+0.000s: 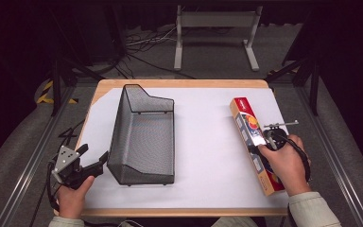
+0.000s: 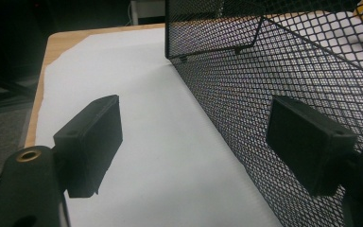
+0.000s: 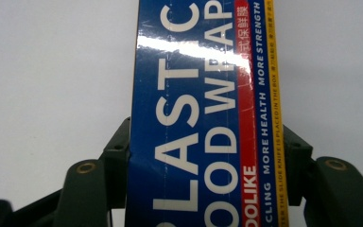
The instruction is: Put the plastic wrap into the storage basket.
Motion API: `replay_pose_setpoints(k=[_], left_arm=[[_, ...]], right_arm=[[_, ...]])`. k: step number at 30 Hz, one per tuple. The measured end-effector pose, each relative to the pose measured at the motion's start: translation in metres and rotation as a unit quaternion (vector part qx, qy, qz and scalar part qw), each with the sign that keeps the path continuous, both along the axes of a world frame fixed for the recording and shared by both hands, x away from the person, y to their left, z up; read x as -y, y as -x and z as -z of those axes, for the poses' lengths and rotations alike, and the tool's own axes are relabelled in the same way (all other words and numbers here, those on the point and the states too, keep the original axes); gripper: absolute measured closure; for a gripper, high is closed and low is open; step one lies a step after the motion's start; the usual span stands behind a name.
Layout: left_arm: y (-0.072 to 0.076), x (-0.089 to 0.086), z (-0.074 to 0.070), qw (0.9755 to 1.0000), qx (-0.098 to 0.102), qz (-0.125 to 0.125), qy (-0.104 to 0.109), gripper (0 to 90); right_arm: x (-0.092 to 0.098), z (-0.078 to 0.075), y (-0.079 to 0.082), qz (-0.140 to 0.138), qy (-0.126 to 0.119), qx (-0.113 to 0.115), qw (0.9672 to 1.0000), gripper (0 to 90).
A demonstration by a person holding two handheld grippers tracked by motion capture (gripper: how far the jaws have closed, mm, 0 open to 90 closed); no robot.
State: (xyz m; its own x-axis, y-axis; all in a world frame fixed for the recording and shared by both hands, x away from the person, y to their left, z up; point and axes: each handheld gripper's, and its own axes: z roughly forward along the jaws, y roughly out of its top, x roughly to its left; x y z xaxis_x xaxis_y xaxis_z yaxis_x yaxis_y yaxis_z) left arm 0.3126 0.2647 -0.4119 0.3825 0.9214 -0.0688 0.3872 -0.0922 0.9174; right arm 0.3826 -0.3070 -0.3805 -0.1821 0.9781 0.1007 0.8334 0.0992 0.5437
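A long plastic food wrap box (image 1: 242, 118), blue, red and yellow, lies on the white sheet at the right. My right gripper (image 1: 263, 143) reaches over its middle from the right. In the right gripper view the box (image 3: 198, 94) runs up between the two jaws, and both pads press on its long sides. My left gripper (image 1: 94, 153) rests at the front left of the table, open and holding nothing. Just to its right is the front corner of a black wire mesh basket (image 1: 123, 127). In the left gripper view my left gripper (image 2: 194, 142) has its right pad close beside the basket wall (image 2: 264, 71).
A white sheet (image 1: 208, 142) covers the wooden table (image 1: 179, 83). The basket stands left of centre and is empty inside. Beyond the table's far edge are a grey metal stand (image 1: 215, 28) and cables on the floor. Dark frame rails run along both sides.
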Motion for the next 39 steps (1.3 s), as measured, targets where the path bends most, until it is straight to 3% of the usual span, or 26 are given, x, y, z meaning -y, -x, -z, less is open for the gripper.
replay_pose_setpoints(k=[11, 18, 21, 28, 39], left_arm=[[0.000, 0.000, 0.000, 1.0000, 0.001, -0.001, 0.006, 20.2], [0.000, 0.000, 0.001, 1.0000, 0.000, -0.001, 0.008, 20.1], [0.001, 0.001, 0.000, 1.0000, -0.001, -0.001, 0.006, 20.1], [0.002, -0.001, 0.001, 1.0000, 0.001, 0.000, 0.006, 20.1], [0.003, -0.003, 0.001, 1.0000, 0.002, -0.003, 0.008, 20.1]], right_arm=[[-0.002, -0.032, 0.008, -0.007, -0.010, 0.022, 0.9997, 40.3], [0.001, -0.045, 0.014, -0.007, -0.044, 0.030, 0.9986, 40.2], [-0.002, -0.049, 0.014, -0.010, -0.045, 0.031, 0.9985, 40.2], [-0.017, -0.059, 0.012, -0.039, -0.079, 0.034, 0.9956, 40.1], [-0.062, -0.072, 0.002, -0.084, -0.076, 0.034, 0.9930, 40.1]])
